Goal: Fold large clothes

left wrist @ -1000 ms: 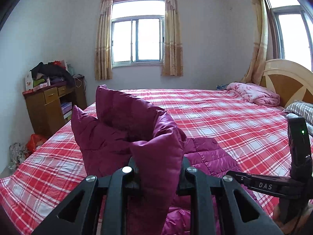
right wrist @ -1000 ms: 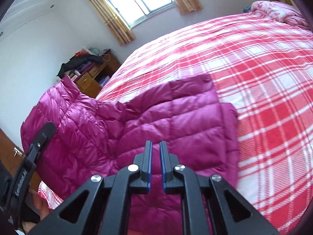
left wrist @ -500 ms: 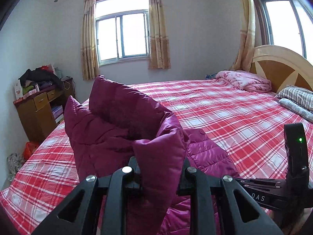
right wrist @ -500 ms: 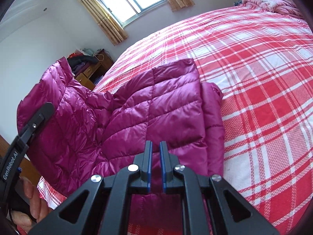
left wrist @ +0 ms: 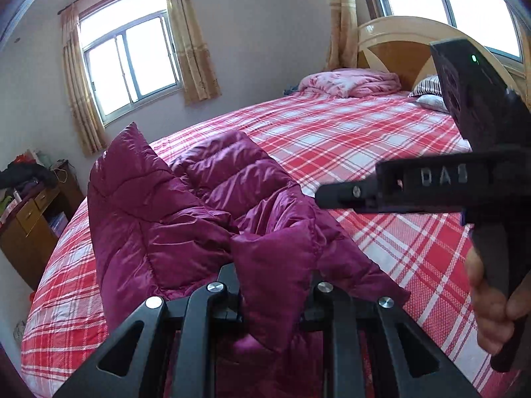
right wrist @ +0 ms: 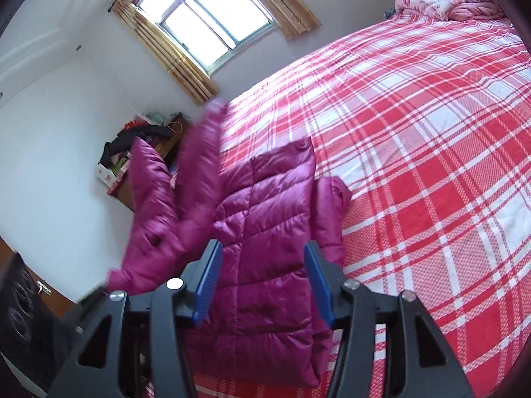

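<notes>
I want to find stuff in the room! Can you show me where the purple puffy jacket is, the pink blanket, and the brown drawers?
purple puffy jacket (right wrist: pixel 265 232): right wrist view, on its flat quilted panel.
pink blanket (left wrist: pixel 348 83): left wrist view, middle of the bundle by the headboard.
brown drawers (left wrist: pixel 30 215): left wrist view, on a drawer front.

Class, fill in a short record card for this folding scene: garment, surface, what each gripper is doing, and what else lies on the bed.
garment: magenta puffer jacket, partly folded
surface: bed with red plaid sheet
left gripper: shut on a fold of the jacket, lifting it
right gripper: fingers opening, apart above the jacket, pressing on nothing
also on bed: pink blanket by the headboard
</notes>
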Demonstrator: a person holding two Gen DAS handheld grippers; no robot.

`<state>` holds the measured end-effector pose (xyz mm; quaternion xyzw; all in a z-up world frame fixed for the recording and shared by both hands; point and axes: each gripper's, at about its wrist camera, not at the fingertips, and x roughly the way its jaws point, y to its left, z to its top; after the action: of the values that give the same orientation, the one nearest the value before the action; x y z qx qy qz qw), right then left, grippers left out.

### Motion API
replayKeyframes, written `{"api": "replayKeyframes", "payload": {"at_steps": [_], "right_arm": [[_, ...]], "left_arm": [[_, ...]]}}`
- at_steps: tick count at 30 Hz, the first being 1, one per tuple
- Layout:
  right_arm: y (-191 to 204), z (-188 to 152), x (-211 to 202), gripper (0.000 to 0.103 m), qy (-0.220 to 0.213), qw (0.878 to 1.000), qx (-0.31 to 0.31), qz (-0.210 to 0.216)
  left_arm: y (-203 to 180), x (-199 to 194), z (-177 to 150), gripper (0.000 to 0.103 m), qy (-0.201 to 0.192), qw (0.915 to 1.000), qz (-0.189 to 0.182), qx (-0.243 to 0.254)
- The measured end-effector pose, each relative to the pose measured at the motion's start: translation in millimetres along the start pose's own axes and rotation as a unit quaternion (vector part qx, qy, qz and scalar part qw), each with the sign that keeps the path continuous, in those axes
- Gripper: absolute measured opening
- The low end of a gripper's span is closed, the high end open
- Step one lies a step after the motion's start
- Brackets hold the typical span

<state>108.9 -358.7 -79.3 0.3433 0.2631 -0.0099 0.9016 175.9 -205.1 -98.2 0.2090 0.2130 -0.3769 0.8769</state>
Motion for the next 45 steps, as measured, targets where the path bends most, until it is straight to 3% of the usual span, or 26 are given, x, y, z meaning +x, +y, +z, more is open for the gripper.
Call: {"api": "replayKeyframes", "payload": {"at_steps": [4,8,10,14,22,25,26,27,28,29,31,34,38,41,45], "right_arm": [[-4.8,10.7,-1.9,0.055,-0.007,1.0,0.005,0.007],[7.1,17.5,12.1,0.055,0.008,0.999,-0.037,0.002],[10.7,18.0,24.5,0.05,0.019,0.998,-0.062,-0.015],[13.4,7.9,57.9,0.025,0.07,0.99,-0.108,-0.059],[-3.9,2.7,75.0,0.023,0.11,0.988,-0.09,-0.067],[0.7,14.8,60.1,0.031,0.1,0.991,-0.077,-0.032],[3.6,19.6,52.7,0.041,0.087,0.994,-0.07,-0.008],[8.0,24.1,45.9,0.059,0.073,0.995,-0.067,0.013],[13.5,27.3,41.5,0.068,0.064,0.995,-0.069,0.03],[18.6,28.9,40.7,0.073,0.064,0.994,-0.073,0.047],[26.7,27.8,48.3,0.073,0.085,0.991,-0.082,0.068],[33.1,16.7,69.2,0.063,0.132,0.983,-0.101,0.08],[34.2,1.9,92.6,0.059,0.173,0.974,-0.101,0.103],[36.4,-2.0,95.3,0.017,0.184,0.967,-0.1,0.146],[40.4,3.8,83.0,0.011,0.165,0.969,-0.116,0.143]], "left_arm": [[-11.2,9.2,-7.8,0.021,0.014,0.9997,-0.02,0.008],[-23.1,18.7,-19.9,0.021,0.029,0.9987,-0.036,0.022],[-26.7,19.9,-26.1,0.021,0.03,0.9984,-0.038,0.029],[-25.9,11.8,-33.6,0.022,0.02,0.9982,-0.041,0.04],[-20.8,14.1,-36.3,0.022,0.026,0.9978,-0.056,0.024],[-17.1,11.0,-39.1,0.022,0.021,0.9977,-0.062,0.017],[-15.2,9.3,-39.9,0.022,0.019,0.9976,-0.066,0.012],[-12.5,8.6,-40.7,0.022,0.019,0.9974,-0.069,0.008],[-10.4,8.8,-40.9,0.022,0.02,0.9972,-0.073,0.005],[-9.6,9.1,-40.4,0.022,0.02,0.997,-0.074,0.002],[-8.4,8.2,-38.9,0.022,0.019,0.9969,-0.076,0.002],[-7.9,6.1,-38.9,0.022,0.017,0.997,-0.076,0.008],[-4.0,4.2,-40.0,0.022,0.016,0.9967,-0.08,0.005],[1.5,-0.9,-38.3,0.022,0.021,0.9958,-0.089,0.01],[21.4,-19.8,-32.8,0.026,0.038,0.9915,-0.124,0.007]]}}
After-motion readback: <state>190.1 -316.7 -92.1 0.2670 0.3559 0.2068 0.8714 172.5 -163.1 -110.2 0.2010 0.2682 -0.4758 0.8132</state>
